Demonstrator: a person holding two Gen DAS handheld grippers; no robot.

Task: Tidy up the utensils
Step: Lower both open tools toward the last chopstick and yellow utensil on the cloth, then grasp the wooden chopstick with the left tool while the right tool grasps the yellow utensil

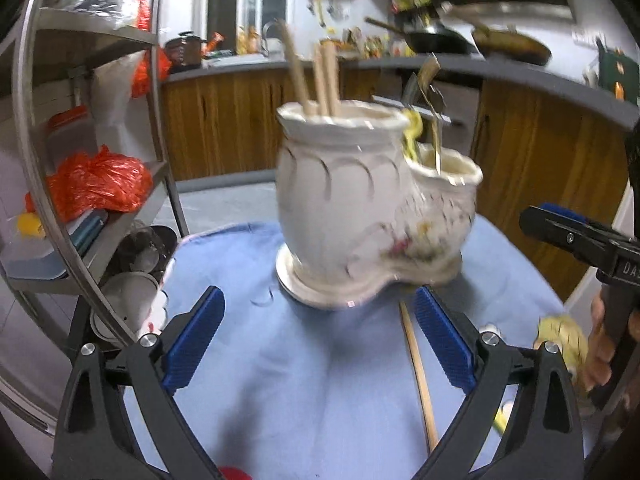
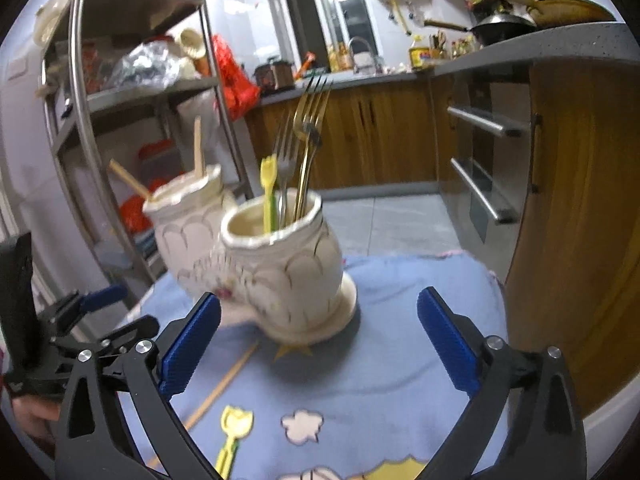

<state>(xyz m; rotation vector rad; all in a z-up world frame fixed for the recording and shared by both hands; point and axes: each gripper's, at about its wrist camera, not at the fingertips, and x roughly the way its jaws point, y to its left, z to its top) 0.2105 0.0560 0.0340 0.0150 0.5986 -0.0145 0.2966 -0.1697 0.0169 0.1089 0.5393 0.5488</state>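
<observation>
- The left gripper (image 1: 319, 338) stands with its jaws wide apart and nothing between them; the double ceramic holder (image 1: 372, 208) sits straight ahead of it, apart from the blue pads.
- The right gripper (image 2: 319, 338) is likewise spread and holds nothing; the same holder (image 2: 256, 264) stands ahead and slightly to its left.
- Open blue cloth (image 1: 320, 380) lies between each gripper and the holder. The cloth's far edge (image 2: 400, 258) ends just behind the holder, and floor tiles (image 2: 392, 220) show beyond it.
- To the left gripper's left a metal shelf rack (image 1: 96, 120) stands close beside the cloth's edge; to the right gripper's right a wooden cabinet (image 2: 580, 200) rises near the cloth.
- The room is a kitchen, with a grey counter (image 2: 520, 46) bearing pans.
- The holder has two joined cups: the taller holds three wooden chopsticks (image 1: 320, 80) in the left view, though the right view shows only two clearly.
- The lower cup holds two metal forks (image 2: 304, 132) and one yellow plastic fork (image 2: 268, 188).
- One loose chopstick (image 1: 418, 372) lies on the cloth just inside the left gripper's right finger.
- One loose yellow plastic fork (image 2: 232, 436) lies on the cloth below and between the right gripper's fingers, nearer the left one.
</observation>
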